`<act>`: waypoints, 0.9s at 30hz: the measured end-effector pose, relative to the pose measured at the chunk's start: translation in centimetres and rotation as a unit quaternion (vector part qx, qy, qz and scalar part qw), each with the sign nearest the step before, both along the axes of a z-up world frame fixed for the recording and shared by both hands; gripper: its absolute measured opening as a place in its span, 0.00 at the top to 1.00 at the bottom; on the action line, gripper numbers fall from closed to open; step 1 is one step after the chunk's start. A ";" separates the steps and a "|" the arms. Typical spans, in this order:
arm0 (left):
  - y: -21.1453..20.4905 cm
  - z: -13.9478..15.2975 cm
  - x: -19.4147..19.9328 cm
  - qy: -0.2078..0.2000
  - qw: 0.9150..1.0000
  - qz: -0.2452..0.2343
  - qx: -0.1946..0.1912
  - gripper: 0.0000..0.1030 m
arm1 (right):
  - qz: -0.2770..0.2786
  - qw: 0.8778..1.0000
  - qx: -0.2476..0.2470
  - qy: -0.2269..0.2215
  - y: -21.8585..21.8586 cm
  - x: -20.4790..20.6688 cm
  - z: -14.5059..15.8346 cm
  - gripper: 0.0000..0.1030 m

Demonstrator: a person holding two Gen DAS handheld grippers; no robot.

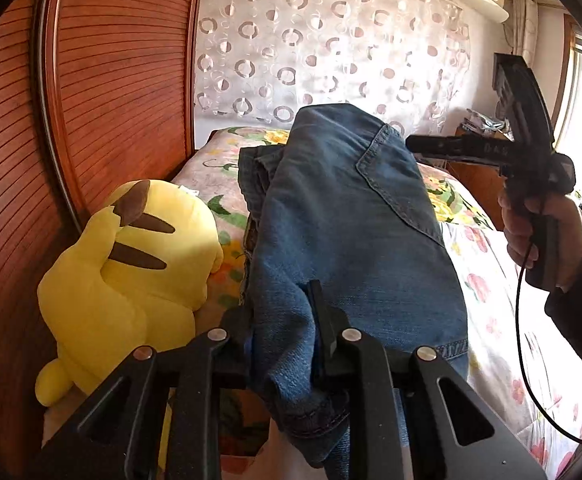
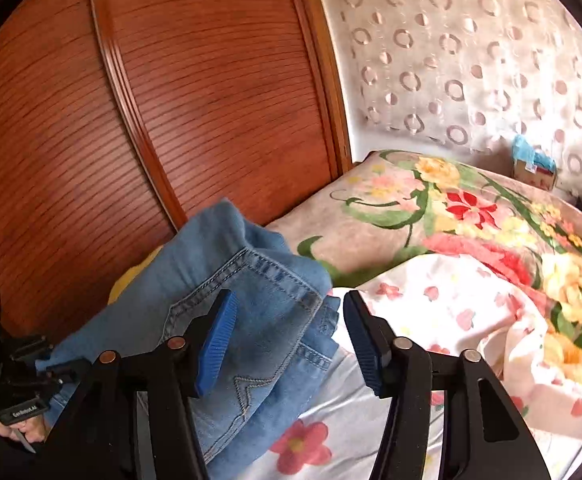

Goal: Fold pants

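Blue denim pants (image 1: 351, 216) lie folded in a thick bundle on the bed, back pocket up. My left gripper (image 1: 283, 320) is shut on the near end of the pants, denim bunched between its fingers. In the right wrist view the pants (image 2: 251, 312) lie at the lower left, and my right gripper (image 2: 289, 336) is open with its blue pads (image 2: 219, 344) wide apart, just above the waistband corner. The right gripper also shows in the left wrist view (image 1: 531, 152), held in a hand at the right, above the bed.
A yellow plush toy (image 1: 131, 264) lies left of the pants against a wooden slatted wardrobe (image 1: 91, 100). A floral blanket (image 2: 471, 220) and white flowered sheet (image 2: 431, 320) cover the bed. A patterned curtain (image 1: 323, 40) hangs behind. A small box (image 2: 533, 168) sits by the curtain.
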State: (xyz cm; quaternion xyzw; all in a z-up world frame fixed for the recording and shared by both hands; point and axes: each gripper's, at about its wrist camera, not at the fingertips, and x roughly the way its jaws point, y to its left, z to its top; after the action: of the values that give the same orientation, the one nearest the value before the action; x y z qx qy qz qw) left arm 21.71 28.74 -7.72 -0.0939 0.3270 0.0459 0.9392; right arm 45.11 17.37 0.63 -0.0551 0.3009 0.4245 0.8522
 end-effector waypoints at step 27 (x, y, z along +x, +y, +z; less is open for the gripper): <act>-8.0 8.9 -5.6 -0.094 0.992 -0.024 0.079 0.00 | -0.040 0.996 0.021 -0.073 -12.7 -14.7 2.9 0.63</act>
State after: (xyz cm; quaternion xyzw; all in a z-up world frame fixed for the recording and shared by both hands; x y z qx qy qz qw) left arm 16.08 20.79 1.23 -0.0149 0.2349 0.0398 0.9711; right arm 30.37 4.69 3.52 -0.0560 0.2313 0.3911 0.8891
